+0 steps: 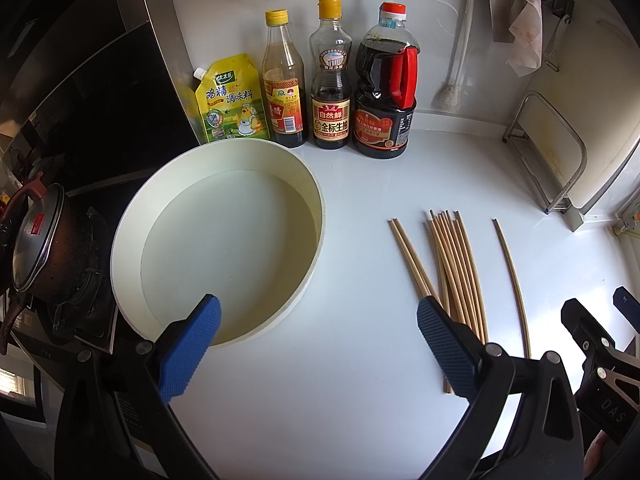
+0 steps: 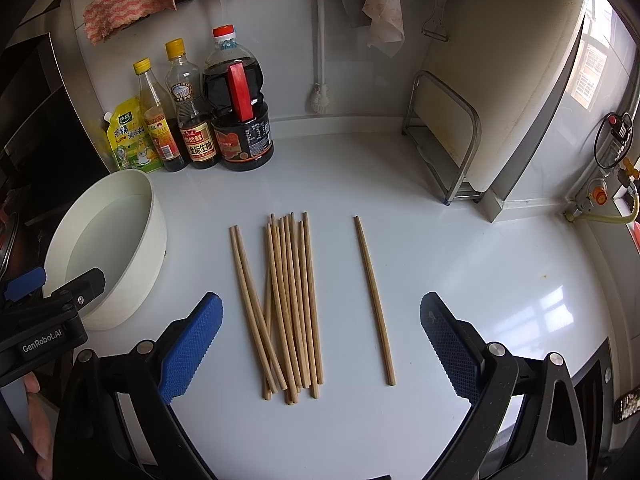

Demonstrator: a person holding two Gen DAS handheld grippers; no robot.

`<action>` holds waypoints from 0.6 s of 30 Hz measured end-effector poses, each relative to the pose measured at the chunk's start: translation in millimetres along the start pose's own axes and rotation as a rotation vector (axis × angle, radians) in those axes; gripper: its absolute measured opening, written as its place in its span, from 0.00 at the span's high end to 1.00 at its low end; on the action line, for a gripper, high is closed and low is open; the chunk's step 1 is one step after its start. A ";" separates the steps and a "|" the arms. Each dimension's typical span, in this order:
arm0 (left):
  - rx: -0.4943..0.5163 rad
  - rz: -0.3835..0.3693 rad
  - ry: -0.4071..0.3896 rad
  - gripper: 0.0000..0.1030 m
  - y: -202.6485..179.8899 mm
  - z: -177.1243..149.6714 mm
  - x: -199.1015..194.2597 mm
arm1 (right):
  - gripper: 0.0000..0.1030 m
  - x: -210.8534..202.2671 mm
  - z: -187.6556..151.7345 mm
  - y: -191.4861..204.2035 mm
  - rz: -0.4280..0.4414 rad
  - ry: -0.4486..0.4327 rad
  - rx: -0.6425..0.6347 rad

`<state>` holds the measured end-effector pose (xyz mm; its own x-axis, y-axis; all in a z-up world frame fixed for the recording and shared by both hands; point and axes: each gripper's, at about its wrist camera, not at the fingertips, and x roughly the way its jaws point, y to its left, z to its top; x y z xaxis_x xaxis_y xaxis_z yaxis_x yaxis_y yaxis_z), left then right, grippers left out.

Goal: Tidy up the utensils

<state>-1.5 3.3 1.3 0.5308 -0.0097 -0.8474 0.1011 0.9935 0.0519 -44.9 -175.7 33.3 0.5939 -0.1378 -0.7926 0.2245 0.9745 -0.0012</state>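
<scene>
Both left tongs (image 1: 319, 320) and right tongs (image 2: 321, 318) released, empty. Pale wooden chopsticks (image 2: 290, 304) lying loose on glossy white table (image 2: 460, 272), right of round cream bowl (image 1: 132, 216).

Tan chopsticks (image 2: 292, 304) between jaws, cream bowl (image 1: 120, 248) left, blue cross-hatched pads (image 2: 190, 346), pink-striped cloth (image 2: 132, 4) beyond, white counter (image 2: 460, 280)
</scene>
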 end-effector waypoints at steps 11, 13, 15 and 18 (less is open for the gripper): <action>-0.002 -0.002 0.000 0.06 1.6 0.3 0.7 | 0.08 1.4 1.3 -1.2 0.001 0.003 0.002; -0.004 -0.005 0.004 0.06 2.2 0.1 1.5 | 0.08 1.9 1.6 -2.3 0.001 0.003 0.002; -0.008 -0.013 0.012 0.06 2.9 -0.3 4.3 | 0.08 3.9 1.4 -4.6 -0.003 0.005 0.001; -0.008 -0.029 0.022 0.06 -2.6 -1.2 11.4 | 0.08 9.6 -1.3 -17.1 -0.009 0.011 0.012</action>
<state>3.3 0.8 -9.1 0.5088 -0.0362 -0.8601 0.1096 0.9937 0.0230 -44.0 -193.5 25.0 0.5834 -0.1443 -0.7993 0.2391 0.9710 -0.0008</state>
